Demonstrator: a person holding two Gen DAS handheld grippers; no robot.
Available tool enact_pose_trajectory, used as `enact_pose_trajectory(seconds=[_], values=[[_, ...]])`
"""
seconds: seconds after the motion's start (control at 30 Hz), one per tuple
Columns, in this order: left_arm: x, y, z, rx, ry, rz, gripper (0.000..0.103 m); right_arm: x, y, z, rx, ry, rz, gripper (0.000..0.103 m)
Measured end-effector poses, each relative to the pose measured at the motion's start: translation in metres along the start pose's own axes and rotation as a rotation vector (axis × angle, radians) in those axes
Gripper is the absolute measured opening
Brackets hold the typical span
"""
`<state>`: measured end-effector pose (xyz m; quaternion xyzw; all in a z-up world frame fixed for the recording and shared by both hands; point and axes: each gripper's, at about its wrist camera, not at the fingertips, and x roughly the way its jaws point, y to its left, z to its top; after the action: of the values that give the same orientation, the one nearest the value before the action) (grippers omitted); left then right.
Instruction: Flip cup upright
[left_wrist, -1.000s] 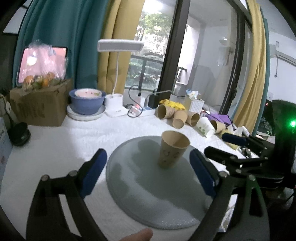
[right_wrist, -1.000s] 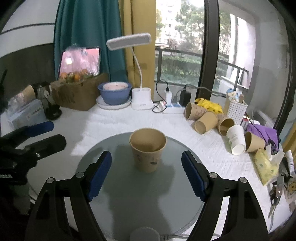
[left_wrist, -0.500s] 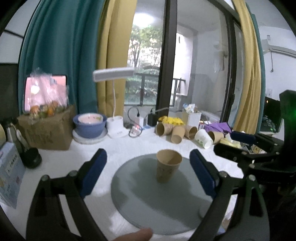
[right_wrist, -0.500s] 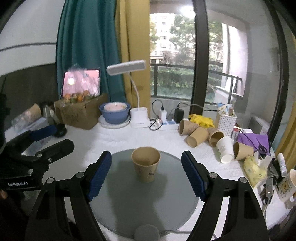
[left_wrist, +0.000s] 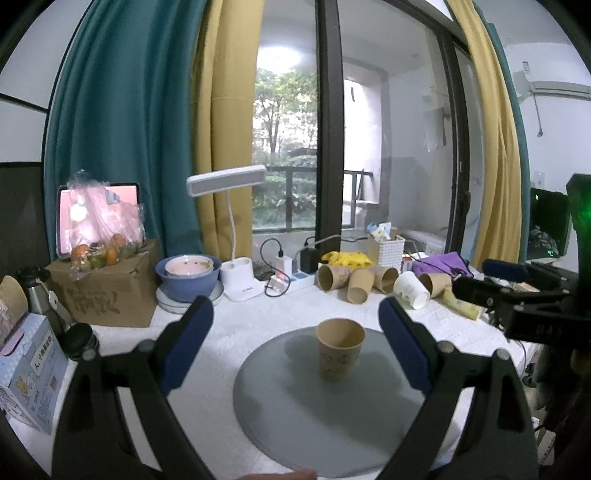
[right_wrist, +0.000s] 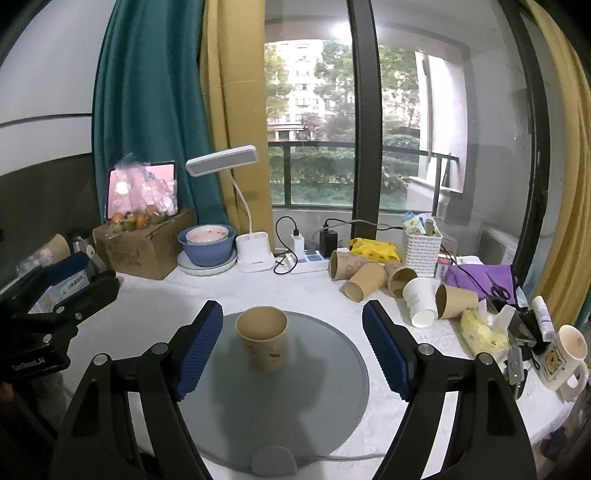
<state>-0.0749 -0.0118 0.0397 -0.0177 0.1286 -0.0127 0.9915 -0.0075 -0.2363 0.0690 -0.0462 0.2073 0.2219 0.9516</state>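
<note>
A brown paper cup (left_wrist: 340, 349) stands upright, mouth up, on a round grey mat (left_wrist: 295, 406); it also shows in the right wrist view (right_wrist: 263, 343) on the mat (right_wrist: 295, 406). My left gripper (left_wrist: 295, 347) is open and empty, held back from the cup. My right gripper (right_wrist: 293, 347) is open and empty, also short of the cup. Each gripper shows in the other's view: the right one (left_wrist: 517, 284) at the right edge, the left one (right_wrist: 74, 277) at the left edge.
Several paper cups (right_wrist: 369, 280) lie on their sides at the back right with a white cup (right_wrist: 419, 301). A desk lamp (right_wrist: 251, 221), blue bowl (right_wrist: 207, 245), cardboard box (right_wrist: 144, 247), power strip (right_wrist: 303, 258), white basket (right_wrist: 423, 251) and mug (right_wrist: 565, 350) stand around.
Both grippers have drawn back and up from the cup, which now looks smaller and farther. The cup stays upright on the mat.
</note>
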Motion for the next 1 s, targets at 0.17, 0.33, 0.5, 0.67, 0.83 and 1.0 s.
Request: enact_pose_trajectory(seconds=[0.17,0.33,0.5,0.67,0.83,1.0], values=[[0.0012,-0.0005,0.0000,0.001,0.005,-0.004,0.092,0.0003,-0.0016,-0.0002,0.003,0.002,-0.001,0.081],[0.0014,-0.0014,-0.0008,-0.005,0.010,-0.009,0.092,0.0002,-0.0020,-0.0010,0.004,0.005,0.002,0.081],[0.0010,-0.0006,-0.0011,-0.007,0.010,-0.012,0.092,0.0004,-0.0015,-0.0013,0.002,0.005,0.004,0.081],[0.0003,-0.0009,-0.0015,-0.007,0.008,-0.012,0.092,0.0004,-0.0010,-0.0011,0.004,0.005,0.003,0.081],[0.0001,-0.0011,-0.0024,-0.008,0.009,-0.012,0.092,0.0005,-0.0010,-0.0010,0.003,0.005,0.003,0.081],[0.0000,-0.0013,-0.0022,-0.008,0.008,-0.010,0.092,0.0005,-0.0008,-0.0011,0.003,0.006,0.003,0.081]])
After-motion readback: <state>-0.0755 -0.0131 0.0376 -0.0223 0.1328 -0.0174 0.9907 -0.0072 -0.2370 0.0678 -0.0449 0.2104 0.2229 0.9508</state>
